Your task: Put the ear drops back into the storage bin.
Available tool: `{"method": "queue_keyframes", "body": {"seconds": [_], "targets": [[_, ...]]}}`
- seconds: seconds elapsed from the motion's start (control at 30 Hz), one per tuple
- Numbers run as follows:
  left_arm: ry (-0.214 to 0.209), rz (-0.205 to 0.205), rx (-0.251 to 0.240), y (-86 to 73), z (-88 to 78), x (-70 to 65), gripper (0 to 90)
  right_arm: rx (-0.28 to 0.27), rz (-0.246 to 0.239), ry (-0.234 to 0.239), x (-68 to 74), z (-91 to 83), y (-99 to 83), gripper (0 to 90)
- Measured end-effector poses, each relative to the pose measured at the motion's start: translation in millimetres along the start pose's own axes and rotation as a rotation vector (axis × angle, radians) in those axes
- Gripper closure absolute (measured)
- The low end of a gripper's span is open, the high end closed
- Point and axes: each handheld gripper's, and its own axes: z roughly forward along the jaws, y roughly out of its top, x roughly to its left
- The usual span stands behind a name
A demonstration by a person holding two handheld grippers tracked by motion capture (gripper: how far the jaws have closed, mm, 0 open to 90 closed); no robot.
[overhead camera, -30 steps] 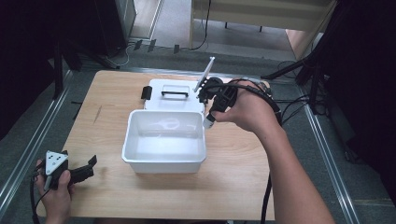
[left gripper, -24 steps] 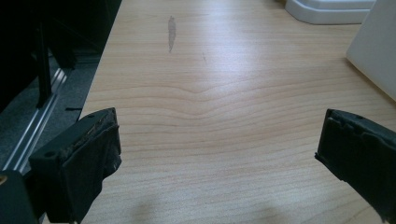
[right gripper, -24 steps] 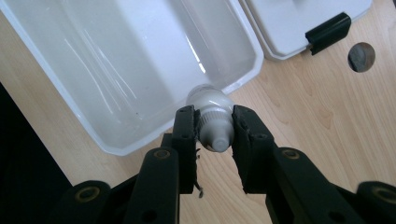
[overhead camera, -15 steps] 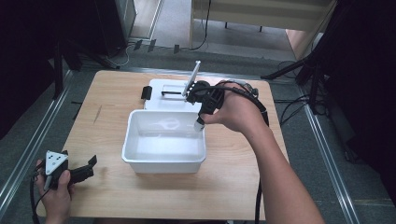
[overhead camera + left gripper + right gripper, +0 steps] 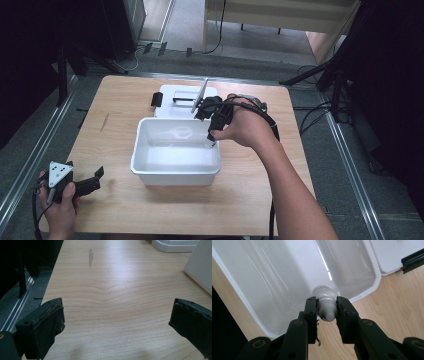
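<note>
Bottle, small, white, smooth plastic, with a ribbed grey cap: clamped at the neck between the black pads of the right tongs, cap end toward the camera, rounded body pointing down into the tub. In the high view the right tongs hang over the tub's 3 o'clock rim, with a thin flat grey plate rising from their top toward 12 o'clock.

Tub: rectangular, white, glossy plastic, rounded corners and a flared rim, at the centre of the counter. The inner walls show streaked reflections.

Lid: flat, white, with a dark handle on top and a black clip at its 9 o'clock edge; it lies on the counter touching the tub's 12 o'clock side.

Counter: light wood, matt, visible grain, with one grey smear at 10 o'clock of the tub.

Left tongs: jaws wide apart, nothing between them, frayed black padding on the inner faces. In the high view they rest at the counter's 8 o'clock corner, well apart from the tub, with a grey three-cornered plate on top.
</note>
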Motion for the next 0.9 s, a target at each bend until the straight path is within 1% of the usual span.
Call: {"method": "queue_keyframes", "body": {"seconds": [0.03, 0.3, 0.5, 0.67, 0.7, 0.8, 0.9], "targets": [[-0.001, 0.0, 0.001, 0.1, 0.1, 0.0, 0.2, 0.007, -0.007, 0.001, 0.9, 4.6, -0.2, 72.4], [-0.001, 0.001, 0.0, 0.0, 0.1, -0.4, 0.2, 0.021, -0.026, 0.001, 1.6, 17.9, -1.9, 72.4], [-0.004, 0.003, 0.003, 0.2, -0.1, -0.3, 0.2, 0.037, -0.055, -0.005, 3.9, 29.1, -1.1, 72.4], [-0.003, 0.002, -0.001, 0.0, 0.2, -0.4, 0.2, 0.05, -0.067, 0.008, 5.7, 40.4, -0.2, 72.4], [-0.002, 0.001, -0.002, 0.0, 0.2, -0.4, 0.2, 0.049, -0.076, 0.007, 5.8, 42.7, 0.2, 72.4], [-0.003, 0.002, -0.002, 0.0, 0.3, -0.4, 0.2, 0.068, -0.099, 0.0, 8.1, 50.1, 2.0, 72.3], [-0.002, 0.003, -0.002, 0.0, 0.3, -0.3, 0.2, 0.084, -0.108, -0.004, 10.1, 56.9, 3.2, 72.3]]}}
